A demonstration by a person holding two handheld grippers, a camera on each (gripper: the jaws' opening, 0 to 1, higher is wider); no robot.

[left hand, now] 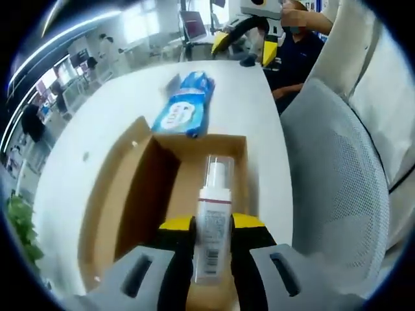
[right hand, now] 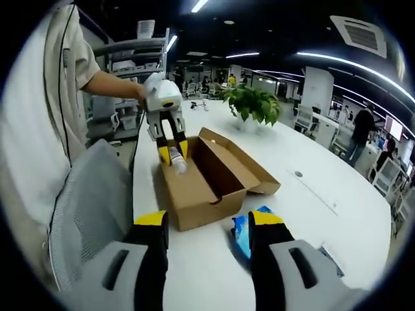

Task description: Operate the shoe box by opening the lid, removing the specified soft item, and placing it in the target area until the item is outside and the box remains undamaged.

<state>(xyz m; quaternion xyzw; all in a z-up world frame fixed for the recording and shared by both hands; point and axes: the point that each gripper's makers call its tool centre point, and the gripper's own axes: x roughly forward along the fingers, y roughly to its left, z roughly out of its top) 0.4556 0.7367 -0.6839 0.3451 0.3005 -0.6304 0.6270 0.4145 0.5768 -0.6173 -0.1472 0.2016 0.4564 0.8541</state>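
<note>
Place: open-plan office.
Ceiling: dark, long strip lights (right hand: 337, 61), square air vent (right hand: 363, 32).
Furniture: long white table (right hand: 311, 194), grey mesh chair (left hand: 337, 188) beside it, metal shelving (right hand: 133, 78) behind.
Far side: more desks with monitors (left hand: 193, 24), people (right hand: 360, 129) standing and seated.
Greenery: potted plant (right hand: 253, 103) on table.

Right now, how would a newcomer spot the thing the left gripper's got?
Find the white table and the open brown shoe box at its edge. Over the box, the left gripper clamps a slim white pump bottle with a clear cap and a barcode label. It is rigid and upright between yellow-tipped jaws, unlike the flat blue soft pack lying on the table beyond the box.
</note>
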